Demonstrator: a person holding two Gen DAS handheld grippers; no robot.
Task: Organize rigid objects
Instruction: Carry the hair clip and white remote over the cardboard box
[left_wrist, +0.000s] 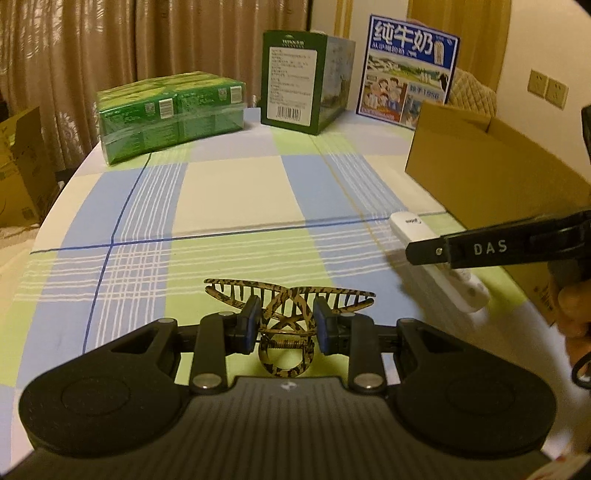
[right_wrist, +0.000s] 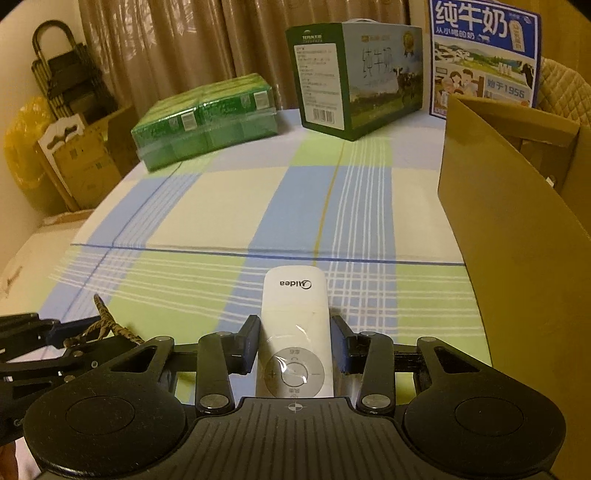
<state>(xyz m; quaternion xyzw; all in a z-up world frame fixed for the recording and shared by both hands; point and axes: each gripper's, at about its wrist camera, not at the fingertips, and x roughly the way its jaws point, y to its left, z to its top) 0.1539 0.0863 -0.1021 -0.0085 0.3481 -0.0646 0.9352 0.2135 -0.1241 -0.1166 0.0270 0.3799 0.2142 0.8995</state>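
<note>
While the left gripper (left_wrist: 284, 325) stands clamped on the leopard-print hair claw (left_wrist: 286, 301) low over the checked cloth of the bench (left_wrist: 236, 192), the right gripper (right_wrist: 295, 345) has its pads against both sides of the white remote control (right_wrist: 293, 332), which lies on the bench just beside the open cardboard box (right_wrist: 517, 236). At the far edge of the bench stand a green wrapped pack (left_wrist: 170, 114), a green milk carton (left_wrist: 303, 81) and a blue milk box (left_wrist: 406, 70).
</note>
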